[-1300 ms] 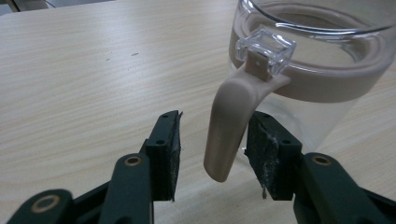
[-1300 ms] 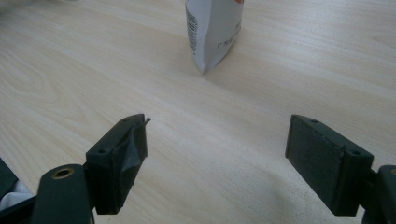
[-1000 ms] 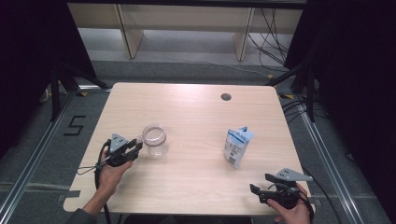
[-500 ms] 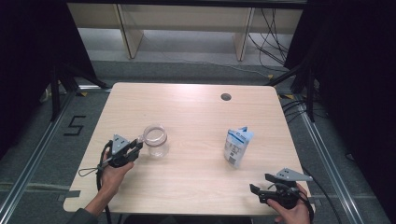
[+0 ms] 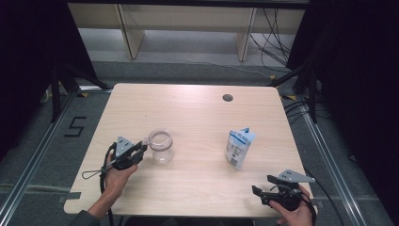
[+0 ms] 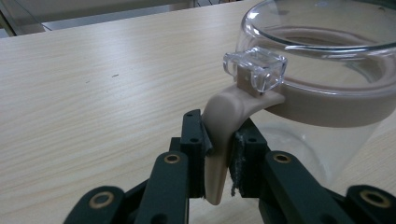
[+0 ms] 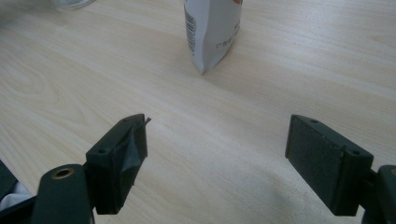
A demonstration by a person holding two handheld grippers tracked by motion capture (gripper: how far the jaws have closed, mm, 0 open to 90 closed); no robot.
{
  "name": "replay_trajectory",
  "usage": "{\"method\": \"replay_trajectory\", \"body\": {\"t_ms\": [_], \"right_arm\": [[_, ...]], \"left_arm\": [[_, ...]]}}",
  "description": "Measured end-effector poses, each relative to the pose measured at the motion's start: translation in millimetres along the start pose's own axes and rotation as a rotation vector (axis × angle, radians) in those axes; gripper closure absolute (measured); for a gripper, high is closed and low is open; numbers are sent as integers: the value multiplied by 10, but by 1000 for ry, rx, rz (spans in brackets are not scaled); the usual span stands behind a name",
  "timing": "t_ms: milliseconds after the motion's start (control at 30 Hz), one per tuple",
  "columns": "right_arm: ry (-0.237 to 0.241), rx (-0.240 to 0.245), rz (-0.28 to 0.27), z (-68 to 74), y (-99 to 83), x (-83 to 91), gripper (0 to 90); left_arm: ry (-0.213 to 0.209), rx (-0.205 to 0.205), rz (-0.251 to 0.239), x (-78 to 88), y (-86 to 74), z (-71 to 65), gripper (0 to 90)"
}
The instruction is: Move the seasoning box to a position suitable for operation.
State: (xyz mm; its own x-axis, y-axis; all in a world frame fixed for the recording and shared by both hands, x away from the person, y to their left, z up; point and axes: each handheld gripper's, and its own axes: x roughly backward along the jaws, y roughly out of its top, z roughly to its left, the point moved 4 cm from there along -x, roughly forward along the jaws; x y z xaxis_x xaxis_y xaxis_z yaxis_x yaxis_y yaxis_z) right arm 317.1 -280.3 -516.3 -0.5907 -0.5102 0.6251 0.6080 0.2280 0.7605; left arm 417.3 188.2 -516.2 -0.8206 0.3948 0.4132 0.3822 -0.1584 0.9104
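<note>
A clear glass jar with a beige collar stands open-topped on the left half of the table. Close up, the jar has a beige clasp tab hanging from its rim. My left gripper reaches it from the left. Its jaws have just been closing, and the left gripper is now shut on that tab. A white and blue pouch stands upright to the right. My right gripper rests near the front right corner. The right gripper is open and empty, facing the pouch.
The wooden table has a round cable hole near its far edge. Light shelving stands beyond the table, and dark curtains hang on both sides. Cables lie on the floor at the right.
The jar and my left gripper have shifted very slightly to the right and nearer. My right gripper has not moved.
</note>
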Motion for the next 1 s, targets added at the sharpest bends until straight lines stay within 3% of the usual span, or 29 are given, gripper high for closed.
{"method": "replay_trajectory", "body": {"t_ms": [333,500,600,667,1000], "right_arm": [[3,12,3,-11,2,6,220],[2,11,6,-12,-1,3,220],[1,-26,17,19,-8,11,220],[1,-1,10,1,-3,4,219],[1,0,1,0,-1,1,219]], "left_arm": [[-25,-6,3,-8,27,-112,803],[-45,16,0,-19,33,-145,835],[-48,16,4,1,38,-156,827],[-47,11,6,1,37,-157,828],[-43,31,6,-9,24,-193,834]]}}
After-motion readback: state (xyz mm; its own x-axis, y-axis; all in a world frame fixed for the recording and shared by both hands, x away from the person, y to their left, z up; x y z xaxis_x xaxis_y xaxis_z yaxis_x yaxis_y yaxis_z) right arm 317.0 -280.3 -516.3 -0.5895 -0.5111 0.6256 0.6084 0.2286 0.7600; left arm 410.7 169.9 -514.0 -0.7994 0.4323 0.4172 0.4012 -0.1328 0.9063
